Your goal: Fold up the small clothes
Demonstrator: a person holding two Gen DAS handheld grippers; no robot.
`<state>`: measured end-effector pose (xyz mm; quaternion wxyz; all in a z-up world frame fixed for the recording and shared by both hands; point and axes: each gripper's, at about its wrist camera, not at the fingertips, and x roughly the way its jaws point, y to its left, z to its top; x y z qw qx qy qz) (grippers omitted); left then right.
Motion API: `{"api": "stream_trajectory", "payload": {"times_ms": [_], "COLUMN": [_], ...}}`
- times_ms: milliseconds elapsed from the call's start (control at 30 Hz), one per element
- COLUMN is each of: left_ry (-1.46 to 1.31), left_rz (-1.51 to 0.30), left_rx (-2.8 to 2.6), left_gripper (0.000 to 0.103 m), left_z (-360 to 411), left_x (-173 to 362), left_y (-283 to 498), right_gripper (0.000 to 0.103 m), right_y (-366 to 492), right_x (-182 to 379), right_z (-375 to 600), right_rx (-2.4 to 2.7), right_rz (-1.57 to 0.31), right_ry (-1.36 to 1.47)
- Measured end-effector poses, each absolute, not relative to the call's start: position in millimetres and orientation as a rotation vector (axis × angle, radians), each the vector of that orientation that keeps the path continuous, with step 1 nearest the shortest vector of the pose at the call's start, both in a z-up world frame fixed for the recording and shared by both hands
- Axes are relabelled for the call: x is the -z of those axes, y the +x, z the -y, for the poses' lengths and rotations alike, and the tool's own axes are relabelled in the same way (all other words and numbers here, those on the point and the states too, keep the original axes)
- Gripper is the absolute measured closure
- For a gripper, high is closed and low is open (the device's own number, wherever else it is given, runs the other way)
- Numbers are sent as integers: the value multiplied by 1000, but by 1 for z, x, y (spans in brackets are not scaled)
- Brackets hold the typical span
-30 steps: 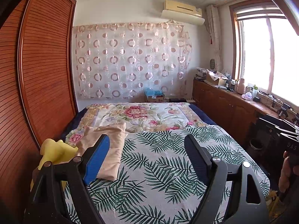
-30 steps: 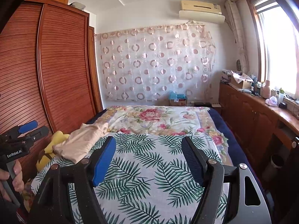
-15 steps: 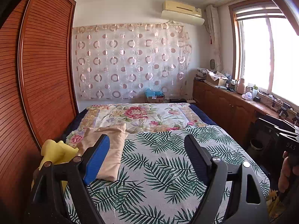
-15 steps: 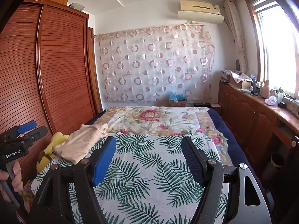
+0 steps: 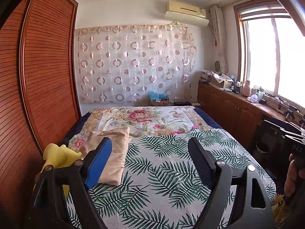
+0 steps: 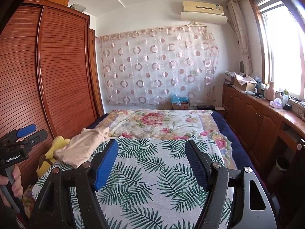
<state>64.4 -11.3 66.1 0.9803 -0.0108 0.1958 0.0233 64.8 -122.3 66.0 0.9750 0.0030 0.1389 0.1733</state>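
A beige garment (image 5: 112, 152) lies folded on the left side of the bed; it also shows in the right wrist view (image 6: 82, 147). A yellow item (image 5: 57, 156) lies beside it at the bed's left edge, also in the right wrist view (image 6: 51, 152). My left gripper (image 5: 150, 143) is open and empty, held above the leaf-print sheet (image 5: 171, 171) near the bed's foot, just right of the garment. My right gripper (image 6: 151, 145) is open and empty above the same sheet (image 6: 152, 181), farther right. Each gripper also shows at the edge of the other's view.
A floral quilt (image 5: 148, 118) covers the bed's far half. A wooden louvred wardrobe (image 5: 38, 85) runs along the left. A low wooden cabinet (image 5: 238, 110) with clutter stands under the window on the right. A patterned curtain (image 5: 133, 66) hangs on the far wall.
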Motion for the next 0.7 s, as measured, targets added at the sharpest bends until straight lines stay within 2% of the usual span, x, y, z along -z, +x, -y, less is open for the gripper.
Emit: {"api": "stream_trajectory", "payload": {"times_ms": [700], "left_ry": [-20], "left_rz": [-394], "left_rx": [-47], "left_gripper": [20], "left_z": [10], "left_x": [-63], "left_y": [64], "right_gripper": [29], "right_y": [65], "right_x": [-67], "right_z": [121], "right_rx": [-349], "right_rz": [-276], "right_ry": [8]}}
